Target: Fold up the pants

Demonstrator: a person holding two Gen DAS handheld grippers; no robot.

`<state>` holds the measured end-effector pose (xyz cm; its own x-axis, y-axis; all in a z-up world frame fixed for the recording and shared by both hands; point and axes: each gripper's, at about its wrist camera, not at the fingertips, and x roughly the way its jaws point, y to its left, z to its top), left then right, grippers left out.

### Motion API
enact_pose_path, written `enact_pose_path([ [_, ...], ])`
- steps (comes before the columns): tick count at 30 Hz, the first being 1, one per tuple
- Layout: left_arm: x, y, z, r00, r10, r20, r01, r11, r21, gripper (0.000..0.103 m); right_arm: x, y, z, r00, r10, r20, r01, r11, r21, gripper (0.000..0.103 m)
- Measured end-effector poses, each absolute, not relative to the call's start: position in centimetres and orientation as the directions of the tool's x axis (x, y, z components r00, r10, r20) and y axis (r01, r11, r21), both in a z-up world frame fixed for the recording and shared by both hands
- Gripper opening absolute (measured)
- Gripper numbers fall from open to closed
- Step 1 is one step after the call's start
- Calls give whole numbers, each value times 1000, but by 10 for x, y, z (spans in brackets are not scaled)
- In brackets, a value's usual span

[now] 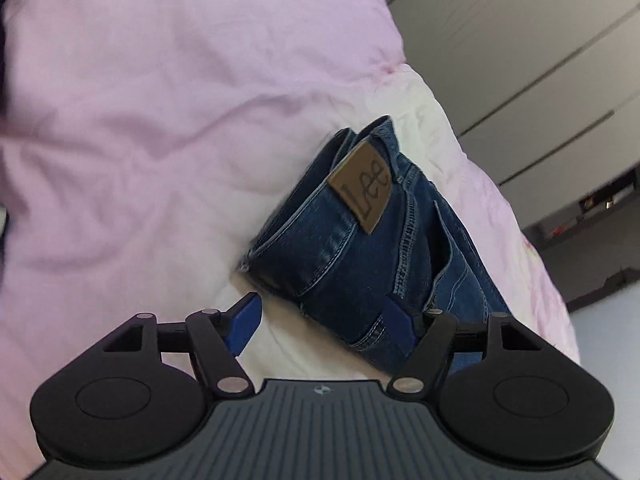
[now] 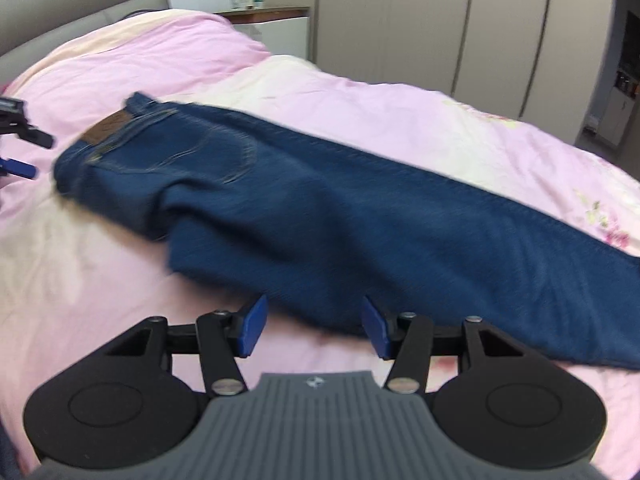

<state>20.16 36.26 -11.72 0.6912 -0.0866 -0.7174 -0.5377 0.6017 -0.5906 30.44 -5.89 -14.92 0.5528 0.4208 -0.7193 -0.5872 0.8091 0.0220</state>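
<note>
blue jeans [image 2: 320,208] lie on pink-quilted bed [image 2: 400,120].

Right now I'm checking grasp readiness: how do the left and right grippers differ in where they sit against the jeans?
The left gripper is at the waistband end of the jeans, near the leather patch; the right gripper faces the long side edge at mid-leg. The left's fingers stand wider apart than the right's. Both are open, holding nothing, over the pink duvet.

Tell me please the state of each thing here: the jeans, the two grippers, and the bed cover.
Jeans: folded lengthwise, lying flat on the duvet, not held.
Left gripper: open, at the waistband end.
Right gripper: open, at the leg edge.
Pink duvet: spread, wrinkled.
</note>
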Motion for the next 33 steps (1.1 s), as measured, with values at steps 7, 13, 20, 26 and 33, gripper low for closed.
enact_pose_path([
  [7, 197, 370, -156, 787, -65, -614, -556, 356, -751, 76, 272, -9, -178, 503, 479, -719, -671, 741, 24, 47],
  [13, 212, 380, -165, 772, -34, -635, -585, 353, -730, 46, 285, 37, -188, 556, 491, -671, -717, 692, -87, 45],
  [20, 225, 375, -100, 772, 60, -632, -544, 576, -610, 15, 299, 44, -180, 527, 508, -682, -749, 656, -91, 7],
  [26, 240, 387, -54, 688, 91, -720, -559, 700, -445, 14, 298, 16, -123, 331, 624, -708, -783, 600, 163, 6],
  [33, 238, 395, -117, 576, 112, -810, -629, 693, -351, 14, 292, 33, -167, 241, 587, -773, -729, 636, 255, 6],
])
